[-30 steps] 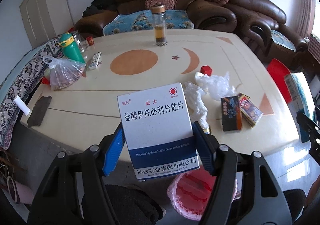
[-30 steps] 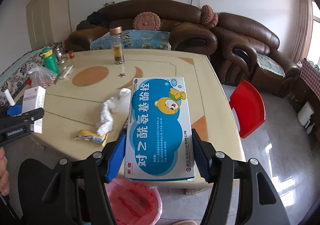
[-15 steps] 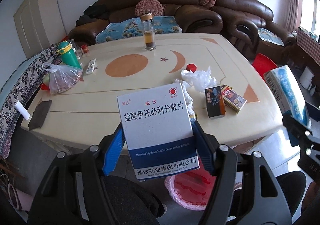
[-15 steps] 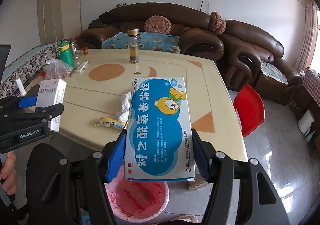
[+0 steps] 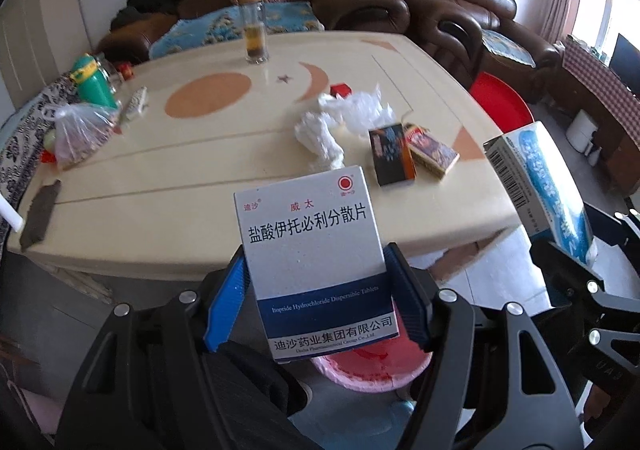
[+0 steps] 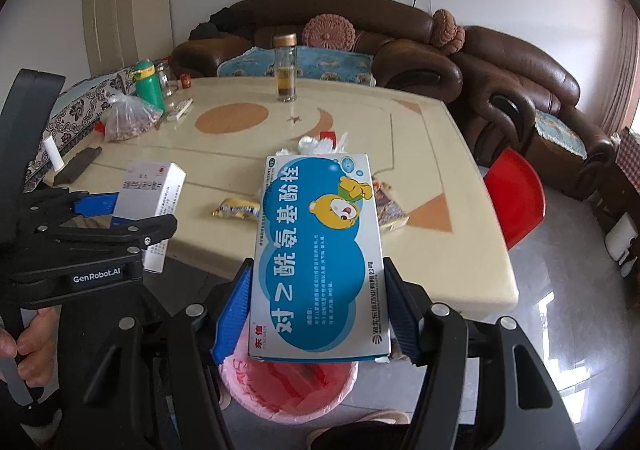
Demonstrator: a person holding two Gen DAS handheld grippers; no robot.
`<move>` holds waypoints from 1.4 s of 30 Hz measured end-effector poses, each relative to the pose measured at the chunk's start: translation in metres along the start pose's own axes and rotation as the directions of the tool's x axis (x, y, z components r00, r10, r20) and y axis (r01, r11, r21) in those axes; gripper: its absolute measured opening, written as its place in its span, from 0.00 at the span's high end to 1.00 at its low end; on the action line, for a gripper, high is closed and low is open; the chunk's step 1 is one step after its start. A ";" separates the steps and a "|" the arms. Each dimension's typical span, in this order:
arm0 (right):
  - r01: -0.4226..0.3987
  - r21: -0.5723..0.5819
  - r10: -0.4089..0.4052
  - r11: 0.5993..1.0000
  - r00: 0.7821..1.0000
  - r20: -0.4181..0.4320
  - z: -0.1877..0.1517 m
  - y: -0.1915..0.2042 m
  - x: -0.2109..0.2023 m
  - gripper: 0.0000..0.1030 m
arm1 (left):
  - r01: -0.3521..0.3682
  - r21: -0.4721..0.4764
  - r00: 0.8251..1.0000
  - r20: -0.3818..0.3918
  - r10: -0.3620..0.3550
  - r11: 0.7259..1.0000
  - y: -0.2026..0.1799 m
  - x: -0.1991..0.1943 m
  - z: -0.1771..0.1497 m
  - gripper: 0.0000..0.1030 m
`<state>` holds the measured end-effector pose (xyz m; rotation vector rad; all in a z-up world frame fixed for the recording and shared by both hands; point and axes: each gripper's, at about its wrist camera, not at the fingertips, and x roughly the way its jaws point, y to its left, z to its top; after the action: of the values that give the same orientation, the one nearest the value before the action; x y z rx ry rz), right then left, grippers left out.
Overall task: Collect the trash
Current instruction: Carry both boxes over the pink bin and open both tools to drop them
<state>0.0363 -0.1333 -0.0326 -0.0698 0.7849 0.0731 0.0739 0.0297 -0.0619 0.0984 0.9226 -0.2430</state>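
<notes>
**Both cartons carried back from the table to above the bin**

Since the earlier frames both of my hand-held grippers have drawn back from the table [image 5: 160, 186], and the pink-lined bin [image 6: 288, 394] now shows more fully beneath them; each carton sits in its grip as before.

Left hand-held gripper [image 5: 316, 302]: its blue pads are clamped on the two side edges of the white and navy medicine box [image 5: 312, 250], held upright with the printed face toward the camera. The bin's rim shows just below the box's lower edge.

Right hand-held gripper [image 6: 316, 314]: its pads press the long sides of the blue bear-print carton [image 6: 320, 250], whose lower end hangs directly over the bin's opening.

In the right wrist view my left hand [image 6: 28, 346] is seen around the other tool's handle.

Still lying on the table: crumpled white tissue [image 5: 320, 130], a clear plastic wrapper [image 5: 360, 106], a dark small box [image 5: 392, 154] touching a red-orange one [image 5: 432, 150], and a yellow wrapper [image 6: 236, 208]. Further off stand a glass jar [image 5: 254, 30], a green bottle [image 5: 94, 80] and a filled plastic bag [image 5: 78, 130]. A red stool [image 6: 516, 194] stands beside the table's right edge.
</notes>
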 end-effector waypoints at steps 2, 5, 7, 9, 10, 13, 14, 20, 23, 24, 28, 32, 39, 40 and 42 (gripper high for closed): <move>-0.002 0.005 0.002 1.000 1.000 -0.011 -0.006 0.001 0.004 0.42 | 0.011 0.002 1.000 -0.018 -0.011 1.000 0.000 0.005 -0.004 0.36; -0.008 0.013 0.008 1.000 0.999 -0.037 -0.012 0.002 0.013 0.42 | 0.023 0.008 0.999 -0.044 -0.022 1.000 0.000 0.014 -0.010 0.36; -0.008 0.014 0.009 1.000 0.999 -0.049 -0.016 0.003 0.018 0.42 | 0.033 0.019 0.998 -0.060 -0.032 0.999 -0.002 0.020 -0.014 0.36; -0.006 0.016 0.007 1.000 0.998 -0.062 -0.021 0.003 0.022 0.42 | 0.046 0.029 0.996 -0.075 -0.044 0.999 -0.005 0.026 -0.018 0.36; -0.008 0.018 0.009 1.000 0.998 -0.069 -0.023 0.004 0.024 0.42 | 0.053 0.031 0.996 -0.080 -0.050 0.998 -0.006 0.028 -0.020 0.36; -0.014 0.026 0.016 1.000 0.995 -0.093 -0.031 0.004 0.033 0.42 | 0.079 0.031 0.992 -0.102 -0.076 0.996 -0.009 0.038 -0.026 0.36; -0.017 0.028 0.019 0.999 0.994 -0.105 -0.035 0.004 0.036 0.42 | 0.087 0.029 0.991 -0.108 -0.083 0.996 -0.010 0.042 -0.027 0.36; -0.030 0.042 0.037 0.999 0.986 -0.164 -0.052 0.004 0.055 0.42 | 0.092 0.055 0.983 -0.162 -0.082 0.994 -0.021 0.065 -0.041 0.36; -0.037 0.050 0.046 0.998 0.980 -0.192 -0.060 0.003 0.064 0.42 | 0.098 0.065 0.979 -0.186 -0.085 0.993 -0.025 0.074 -0.047 0.36; -0.038 0.051 0.047 0.998 0.979 -0.200 -0.062 0.003 0.067 0.42 | 0.100 0.069 0.978 -0.193 -0.085 0.993 -0.026 0.077 -0.049 0.36; -0.038 0.062 0.051 0.997 0.971 -0.233 -0.071 0.001 0.080 0.42 | 0.110 0.084 0.969 -0.229 -0.088 0.990 -0.031 0.096 -0.059 0.36; -0.039 0.081 0.060 0.996 0.960 -0.274 -0.083 -0.003 0.099 0.42 | 0.120 0.083 0.960 -0.263 -0.095 0.989 -0.034 0.114 -0.067 0.36; -0.047 0.131 0.092 0.990 0.928 -0.361 -0.103 -0.014 0.136 0.42 | 0.143 0.071 0.928 -0.357 -0.109 0.987 -0.038 0.152 -0.083 0.36; -0.047 0.137 0.095 0.989 0.924 -0.370 -0.104 -0.015 0.140 0.42 | 0.148 0.069 0.920 -0.376 -0.112 0.987 -0.039 0.160 -0.085 0.36; -0.046 0.143 0.100 0.989 0.916 -0.390 -0.108 -0.018 0.151 0.42 | 0.155 0.067 0.908 -0.404 -0.115 0.986 -0.040 0.171 -0.089 0.36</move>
<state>0.0686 -0.1545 -0.2153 0.0734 1.1975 0.0792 0.0939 -0.0210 -0.2507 0.1798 1.3278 -0.4073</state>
